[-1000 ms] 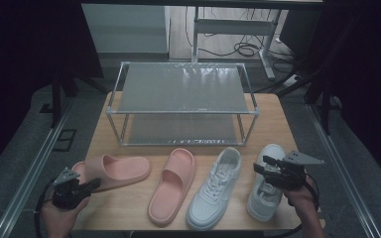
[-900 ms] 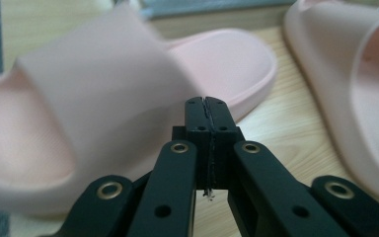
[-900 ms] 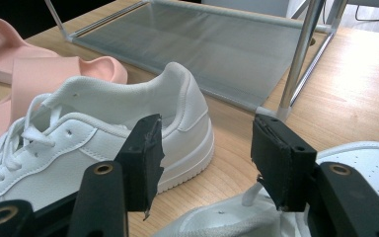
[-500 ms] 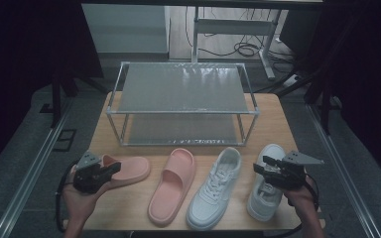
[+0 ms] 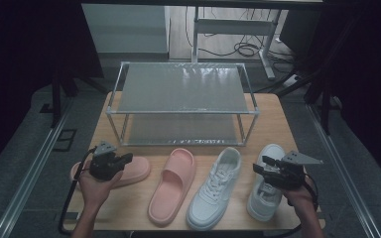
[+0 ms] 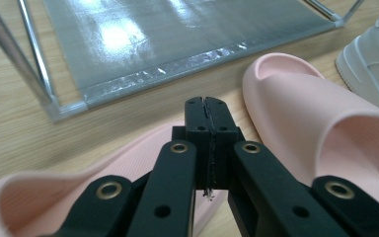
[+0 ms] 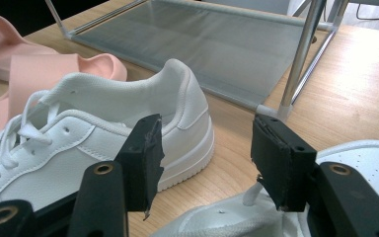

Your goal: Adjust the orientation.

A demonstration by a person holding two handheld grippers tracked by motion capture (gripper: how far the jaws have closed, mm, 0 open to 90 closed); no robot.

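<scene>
At lower left, the clenched left tool (image 5: 125,159) hovers over the soft, light pink foam slipper (image 5: 135,170), best pinched at its strap, while the right tool (image 5: 259,168) gapes.

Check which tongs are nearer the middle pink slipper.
Left. The left tongs hover over the other slipper beside the middle pink slipper; right tongs sit past the white sneaker.

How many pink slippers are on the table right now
2. One pink slipper lies at the table's left, under the left tongs. The other pink slipper lies just right of it, beside a white sneaker. None seems hidden.
</scene>
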